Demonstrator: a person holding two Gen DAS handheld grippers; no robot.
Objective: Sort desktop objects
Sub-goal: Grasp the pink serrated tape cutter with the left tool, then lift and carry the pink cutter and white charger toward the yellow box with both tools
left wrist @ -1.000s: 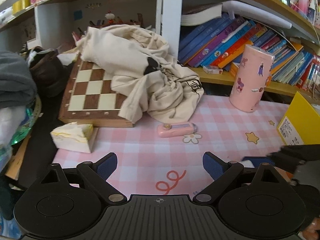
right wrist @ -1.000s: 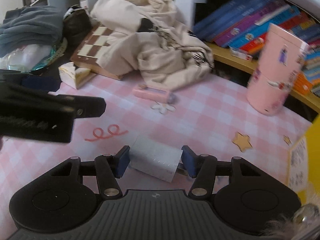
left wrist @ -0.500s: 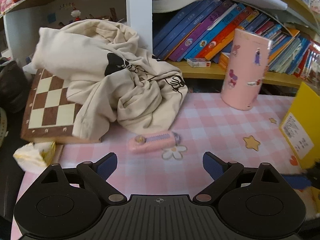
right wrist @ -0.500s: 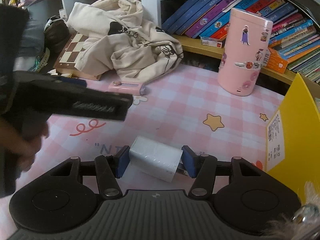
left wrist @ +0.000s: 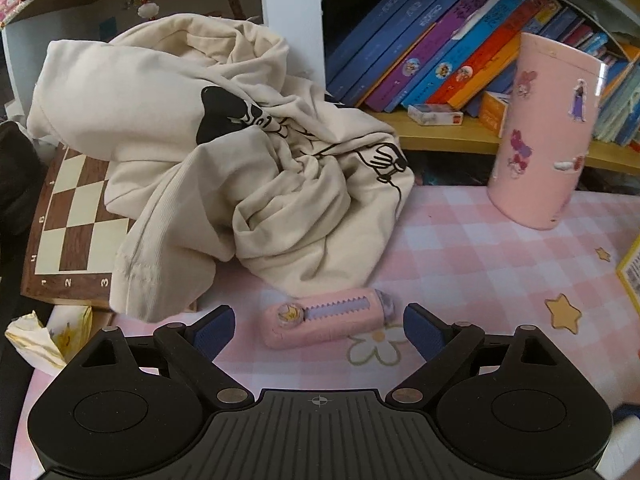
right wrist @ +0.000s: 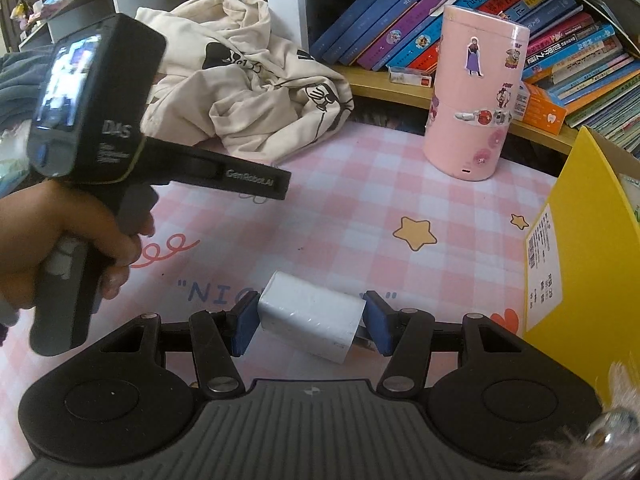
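Note:
A pink box cutter (left wrist: 328,316) lies on the pink checked mat (left wrist: 480,264), just in front of a cream garment (left wrist: 224,168). My left gripper (left wrist: 319,330) hangs low over it; its jaws are closing, the cutter lies between the blue pads and neither pad touches it. In the right wrist view a hand (right wrist: 60,236) holds that gripper's black handle (right wrist: 92,120). My right gripper (right wrist: 311,326) is shut on a white charger block (right wrist: 310,316), held tilted above the mat.
A chessboard (left wrist: 68,232) lies under the garment at the left, with crumpled paper (left wrist: 36,336) in front of it. A pink stickered cylinder (left wrist: 548,132) stands before the bookshelf (left wrist: 440,136). A yellow box (right wrist: 592,260) stands at the right edge.
The left gripper has moved right and down toward the pink cutter, which now lies between its fingertips. The right gripper still holds the white block in about the same place.

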